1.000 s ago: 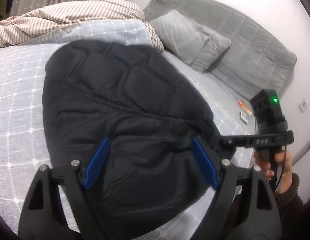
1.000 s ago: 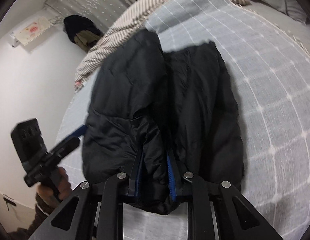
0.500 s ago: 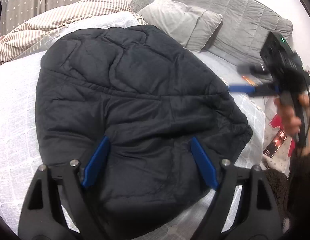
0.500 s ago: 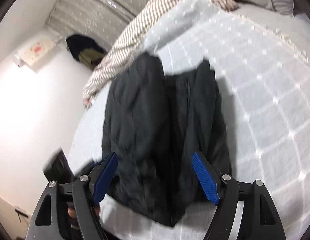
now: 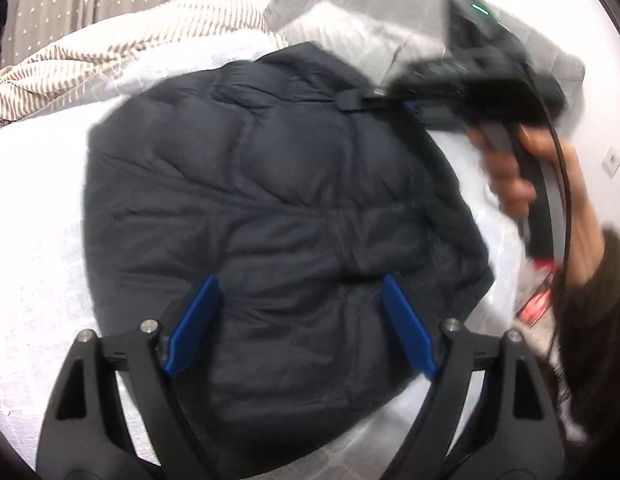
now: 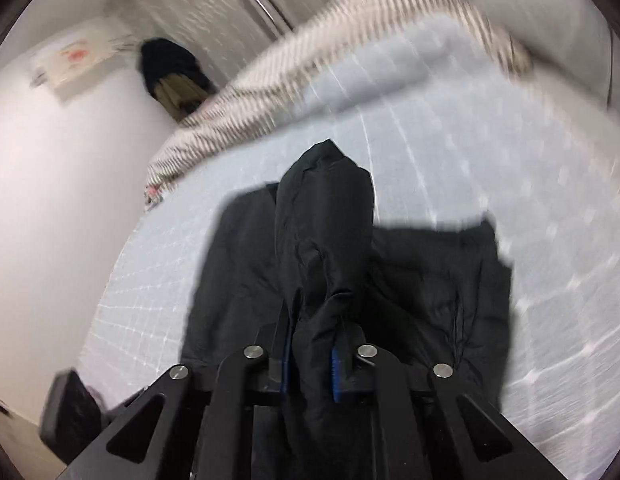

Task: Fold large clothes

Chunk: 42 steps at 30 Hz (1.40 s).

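Note:
A black padded jacket (image 5: 278, 216) lies folded on the pale checked bed cover (image 5: 34, 216). My left gripper (image 5: 298, 328) hovers open above its near part, blue pads spread wide, holding nothing. My right gripper (image 6: 310, 356) is shut on a fold of the jacket (image 6: 321, 240), which rises as a ridge from the jaws. In the left wrist view the right gripper (image 5: 373, 100) sits at the jacket's far right edge, held by a hand (image 5: 521, 176). The rest of the jacket (image 6: 441, 280) lies flat on the cover (image 6: 509, 160).
A striped blanket (image 5: 122, 44) is bunched at the back of the bed. A grey pillow (image 5: 369, 32) and grey headboard lie at the far right. Dark clothes (image 6: 170, 72) hang by the curtain. A white wall (image 6: 62, 168) runs along the left.
My right gripper, open half a second ago, has moved to the jacket's far edge and shut on a fold. My left gripper stays open above the jacket.

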Available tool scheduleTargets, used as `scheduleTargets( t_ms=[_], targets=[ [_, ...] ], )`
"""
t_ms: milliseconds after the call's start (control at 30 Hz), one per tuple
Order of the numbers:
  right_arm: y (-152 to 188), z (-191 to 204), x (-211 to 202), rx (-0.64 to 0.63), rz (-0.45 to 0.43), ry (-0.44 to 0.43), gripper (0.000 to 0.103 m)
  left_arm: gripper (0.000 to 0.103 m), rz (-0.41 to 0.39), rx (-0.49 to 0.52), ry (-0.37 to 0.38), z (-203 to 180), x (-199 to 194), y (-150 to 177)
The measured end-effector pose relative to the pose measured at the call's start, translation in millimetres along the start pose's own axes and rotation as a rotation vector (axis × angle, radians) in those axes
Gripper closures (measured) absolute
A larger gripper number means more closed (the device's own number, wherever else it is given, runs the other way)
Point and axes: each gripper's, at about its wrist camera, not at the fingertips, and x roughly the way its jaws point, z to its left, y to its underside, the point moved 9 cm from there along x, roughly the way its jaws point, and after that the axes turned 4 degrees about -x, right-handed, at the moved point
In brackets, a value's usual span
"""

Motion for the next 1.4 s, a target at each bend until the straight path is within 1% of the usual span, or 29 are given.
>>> scheduleTargets(
  t_ms=[33, 100, 133, 200, 233, 300, 333, 367, 433, 467, 533, 567, 600, 633, 667, 700, 767, 800, 867, 900, 933, 967, 1067, 1167, 1267, 1333, 1400],
  targets=[
    [-1.5, 4.1, -13.1, -0.017, -0.038, 0.01, 0.09, 0.019, -0.021, -0.011, 0.004, 1.1, -5.8, -6.3],
    [-0.6, 2.3, -38.2, -0.039, -0.115, 0.066, 0.09, 0.019, -0.037, -0.036, 0.012, 3.9, -11.0, -13.9],
    [2.4, -2.8, -42.1, -0.036, -0.125, 0.091, 0.09, 0.019, -0.036, -0.047, 0.014, 5.4, -11.2, -15.9],
    [11.3, -26.3, -37.6, 0.007, -0.105, 0.143, 0.089, 0.019, -0.023, -0.061, -0.012, 11.8, -6.2, -17.4],
    [22.9, -48.6, -27.7, 0.058, -0.067, 0.17, 0.088, 0.019, -0.011, -0.063, -0.04, 16.7, -1.1, -16.2],
    [43.9, -78.0, -12.8, 0.118, -0.01, 0.203, 0.08, 0.019, 0.023, -0.075, -0.083, 26.2, 9.8, -10.5],
    [55.4, -90.2, -6.7, 0.148, 0.007, 0.203, 0.072, 0.019, 0.038, -0.084, -0.093, 30.1, 14.8, -7.4],
    [59.0, -97.4, -3.3, 0.169, 0.011, 0.198, 0.062, 0.019, 0.05, -0.094, -0.113, 35.4, 20.0, -3.5],
    [67.4, -105.3, -7.3, 0.244, -0.011, 0.149, 0.053, 0.019, 0.066, -0.105, -0.125, 39.6, 24.3, 1.7],
    [68.1, -107.9, -13.6, 0.261, -0.016, 0.139, 0.044, 0.019, 0.067, -0.107, -0.129, 41.0, 24.3, 2.1],
    [69.0, -112.4, -23.5, 0.271, -0.026, 0.165, 0.034, 0.019, 0.072, -0.111, -0.136, 42.7, 23.5, 2.5],
    [67.9, -112.6, -29.2, 0.27, -0.036, 0.192, 0.031, 0.018, 0.075, -0.115, -0.14, 43.6, 22.7, 2.1],
    [67.4, -111.9, -32.4, 0.267, -0.041, 0.203, 0.03, 0.017, 0.08, -0.124, -0.148, 45.9, 22.4, 1.7],
    [67.9, -111.5, -35.3, 0.266, -0.042, 0.211, 0.03, 0.012, 0.087, -0.137, -0.159, 49.0, 23.2, 1.4],
    [67.6, -111.1, -33.7, 0.271, -0.034, 0.212, 0.03, 0.008, 0.097, -0.156, -0.168, 53.0, 24.6, 1.9],
    [70.2, -111.7, -30.9, 0.29, -0.016, 0.201, 0.03, 0.008, 0.103, -0.177, -0.168, 56.1, 25.6, 1.7],
    [75.6, -114.5, -25.5, 0.341, 0.007, 0.155, 0.031, 0.007, 0.12, -0.229, -0.15, 61.3, 28.1, 2.8],
    [77.7, -117.8, -18.7, 0.374, 0.017, 0.117, 0.033, 0.006, 0.129, -0.252, -0.146, 64.0, 29.3, 3.8],
    [83.0, -117.5, -12.3, 0.399, 0.02, 0.054, 0.048, 0.003, 0.141, -0.29, -0.137, 66.7, 29.7, 7.4],
    [83.0, -115.4, -10.4, 0.391, 0.017, 0.043, 0.052, 0.003, 0.143, -0.308, -0.132, 67.5, 30.0, 8.0],
    [80.8, -112.2, -10.4, 0.372, 0.008, 0.037, 0.063, 0.003, 0.14, -0.323, -0.13, 69.7, 29.1, 8.4],
    [76.5, -105.2, -13.2, 0.335, -0.007, 0.034, 0.07, 0.002, 0.135, -0.336, -0.127, 71.4, 28.6, 8.0],
    [62.2, -87.5, -20.5, 0.232, -0.039, 0.068, 0.079, 0.002, 0.134, -0.359, -0.12, 74.1, 27.5, 8.6],
    [44.3, -70.0, -25.2, 0.153, -0.059, 0.068, 0.084, 0.002, 0.133, -0.376, -0.121, 75.4, 27.7, 6.3],
    [21.5, -57.1, -30.5, 0.078, -0.077, 0.074, 0.085, 0.002, 0.128, -0.39, -0.119, 76.7, 28.4, 1.8],
    [9.5, -53.9, -31.0, 0.045, -0.09, 0.069, 0.085, 0.002, 0.125, -0.398, -0.12, 79.4, 29.5, 0.8],
    [4.4, -60.0, -25.5, 0.045, -0.085, 0.067, 0.085, 0.002, 0.128, -0.41, -0.113, 82.4, 31.3, 0.8]
  ],
)
